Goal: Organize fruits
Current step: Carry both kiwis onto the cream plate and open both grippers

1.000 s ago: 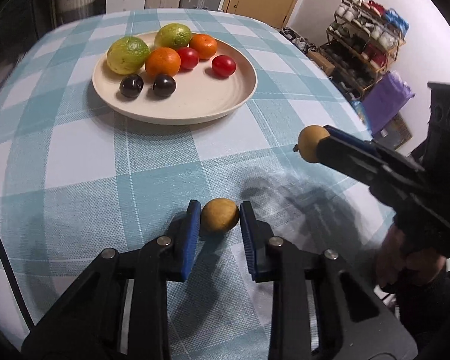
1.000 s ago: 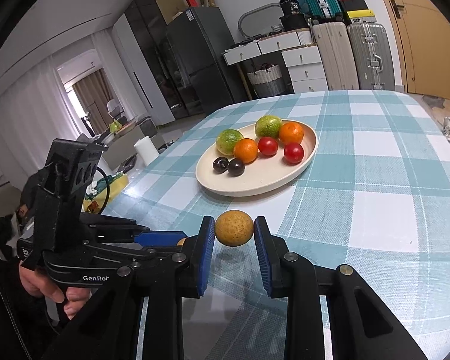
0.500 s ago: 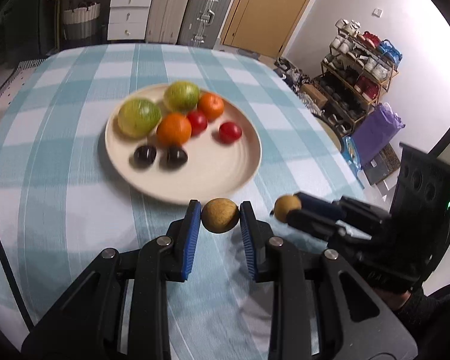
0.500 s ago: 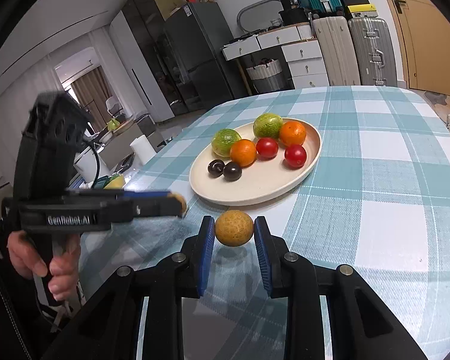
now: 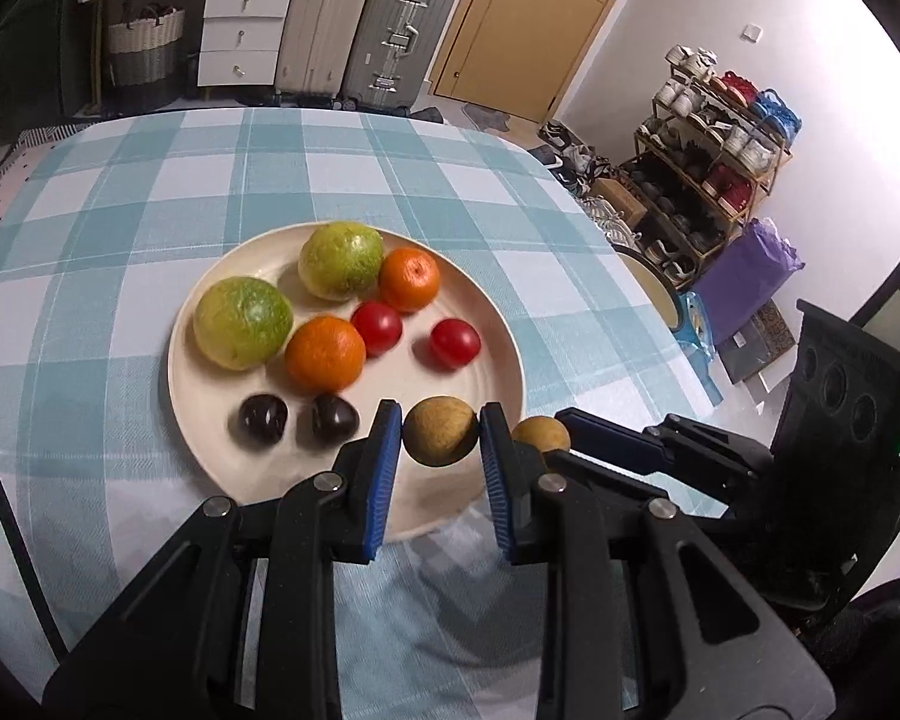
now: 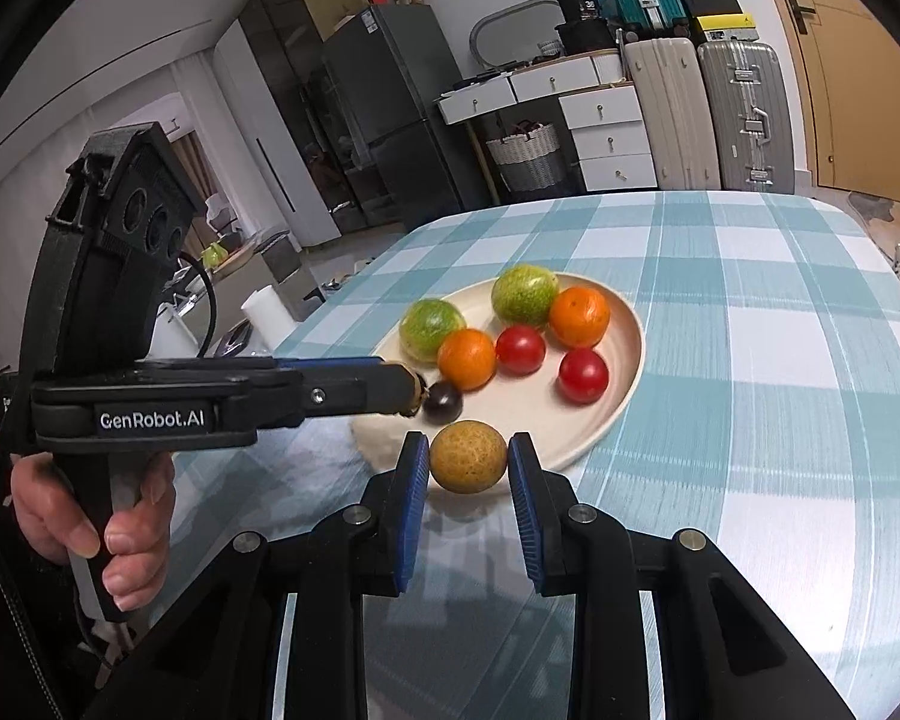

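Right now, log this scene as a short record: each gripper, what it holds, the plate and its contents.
left gripper: shut on a tan round fruit, held over the plate's near edge
right gripper: shut on a second tan fruit, at the plate's near rim
plate: cream, on the checked tablecloth
plate contents: two green fruits, two oranges, two red tomatoes, two dark fruits

Table (image 5: 150,192) in teal-and-white checked cloth, cream plate (image 5: 510,360) of fruit resting on it
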The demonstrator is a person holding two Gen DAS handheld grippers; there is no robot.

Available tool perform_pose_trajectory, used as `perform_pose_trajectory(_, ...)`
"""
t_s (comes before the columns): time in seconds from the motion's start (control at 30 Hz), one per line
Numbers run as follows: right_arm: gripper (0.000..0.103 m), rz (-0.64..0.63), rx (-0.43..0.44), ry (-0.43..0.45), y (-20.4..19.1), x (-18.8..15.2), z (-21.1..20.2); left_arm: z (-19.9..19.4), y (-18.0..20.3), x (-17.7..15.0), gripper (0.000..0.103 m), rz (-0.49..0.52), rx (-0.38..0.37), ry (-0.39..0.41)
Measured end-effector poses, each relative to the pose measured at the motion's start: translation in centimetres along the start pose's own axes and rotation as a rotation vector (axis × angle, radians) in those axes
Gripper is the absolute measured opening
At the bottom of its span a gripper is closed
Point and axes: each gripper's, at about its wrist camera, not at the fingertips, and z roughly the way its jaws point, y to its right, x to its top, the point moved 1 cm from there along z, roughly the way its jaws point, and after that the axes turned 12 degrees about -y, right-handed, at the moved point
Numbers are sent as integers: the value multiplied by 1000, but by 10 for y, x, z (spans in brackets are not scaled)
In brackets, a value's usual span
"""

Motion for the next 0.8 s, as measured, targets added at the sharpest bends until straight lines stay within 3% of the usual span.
perform_pose_trajectory(0.33, 28, 11, -22, -20, 12, 25, 16, 24, -13, 28, 24, -43, -45, -40)
perform_pose_trajectory(0.8, 28, 35, -27, -44, 25, 34, 34, 44, -13, 44, 25, -39, -17, -66)
